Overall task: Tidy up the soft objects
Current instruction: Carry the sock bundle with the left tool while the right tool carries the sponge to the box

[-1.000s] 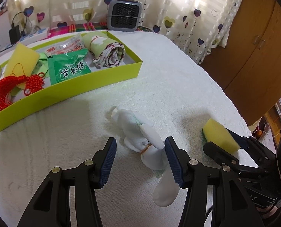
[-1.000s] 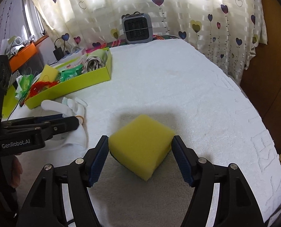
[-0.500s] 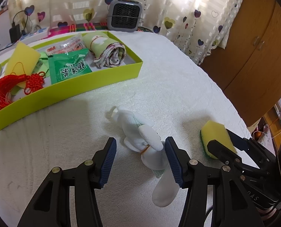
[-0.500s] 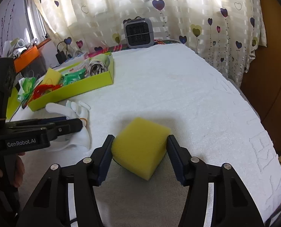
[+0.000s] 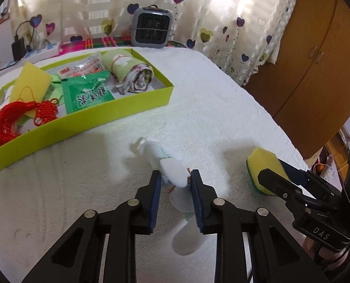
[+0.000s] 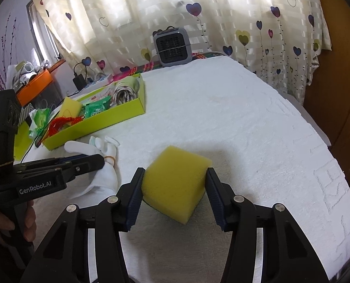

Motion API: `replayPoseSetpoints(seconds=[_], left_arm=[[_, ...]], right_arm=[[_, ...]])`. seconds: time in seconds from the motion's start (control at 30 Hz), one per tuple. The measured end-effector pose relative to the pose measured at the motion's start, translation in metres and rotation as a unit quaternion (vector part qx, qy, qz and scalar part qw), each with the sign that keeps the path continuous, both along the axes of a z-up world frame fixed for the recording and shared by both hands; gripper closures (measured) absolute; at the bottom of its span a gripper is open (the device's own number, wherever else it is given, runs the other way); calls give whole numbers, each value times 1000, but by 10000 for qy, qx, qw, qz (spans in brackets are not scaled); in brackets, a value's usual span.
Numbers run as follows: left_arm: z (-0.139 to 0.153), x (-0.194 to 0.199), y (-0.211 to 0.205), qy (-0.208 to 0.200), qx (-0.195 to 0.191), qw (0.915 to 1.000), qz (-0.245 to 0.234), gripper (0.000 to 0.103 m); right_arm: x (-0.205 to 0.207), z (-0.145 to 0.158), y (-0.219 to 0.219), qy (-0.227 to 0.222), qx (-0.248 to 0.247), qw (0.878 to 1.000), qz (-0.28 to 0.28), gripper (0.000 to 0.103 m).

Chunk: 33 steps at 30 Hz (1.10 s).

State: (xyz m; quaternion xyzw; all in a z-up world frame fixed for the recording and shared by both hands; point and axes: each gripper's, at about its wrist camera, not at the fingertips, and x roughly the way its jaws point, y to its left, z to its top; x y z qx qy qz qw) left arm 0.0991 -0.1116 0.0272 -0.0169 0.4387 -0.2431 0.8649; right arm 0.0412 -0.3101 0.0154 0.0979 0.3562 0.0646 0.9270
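Here, in the left wrist view, the left gripper [image 5: 175,177] has just been closing and now pinches the white glove [image 5: 172,172], which lies on the white-covered desk [image 5: 210,108] in front of the green tray [image 5: 118,110]. In the right wrist view, the right gripper [image 6: 175,184] has been narrowing too, its pads clenched on the yellow sponge [image 6: 175,182], which rests nearer the desk's right edge.

Soft backlit daylight, sharp focus, fisheye-warped edges.
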Motion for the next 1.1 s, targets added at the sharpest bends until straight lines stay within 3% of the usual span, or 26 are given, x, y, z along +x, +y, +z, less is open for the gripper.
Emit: replayPoseSetpoints(seconds=[1.1], left_arm=[[49,11,72,-584,-283,9957,666,83]], right_arm=[[23,33,42,-372,-109,9979,517,51]])
